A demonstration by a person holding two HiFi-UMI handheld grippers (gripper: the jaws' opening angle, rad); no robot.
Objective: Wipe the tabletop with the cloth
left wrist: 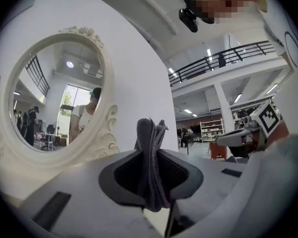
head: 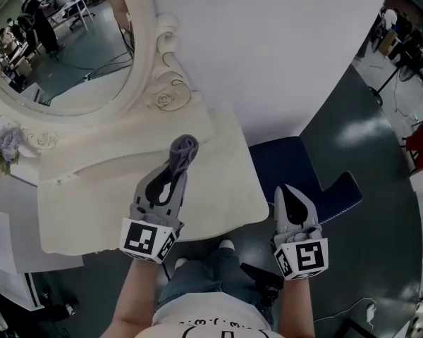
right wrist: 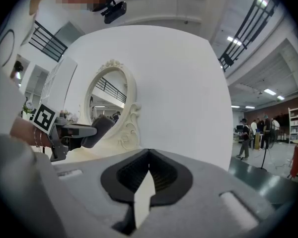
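Left gripper [head: 176, 166]: jaws clamped on a bunched dark grey cloth [head: 184, 148]. In the left gripper view, the folds of the cloth [left wrist: 150, 143] fill the gap and stick out past the tips.
Cloth position: over the rear middle of the cream dressing-table top [head: 92, 206], near the base of the mirror. Whether it touches the surface I cannot tell.
Right gripper [head: 287, 192]: jaws closed tip to tip with nothing between them, confirmed in the right gripper view [right wrist: 148, 156].
Right gripper position: off the table's right edge, above a dark blue seat [head: 299, 164], well apart from the cloth.
Mirror: oval glass in an ornate cream carved frame [head: 149, 44], standing at the table's back left.
Other: small pale purple flower bunch [head: 5, 148] at the far left, beside the mirror base.
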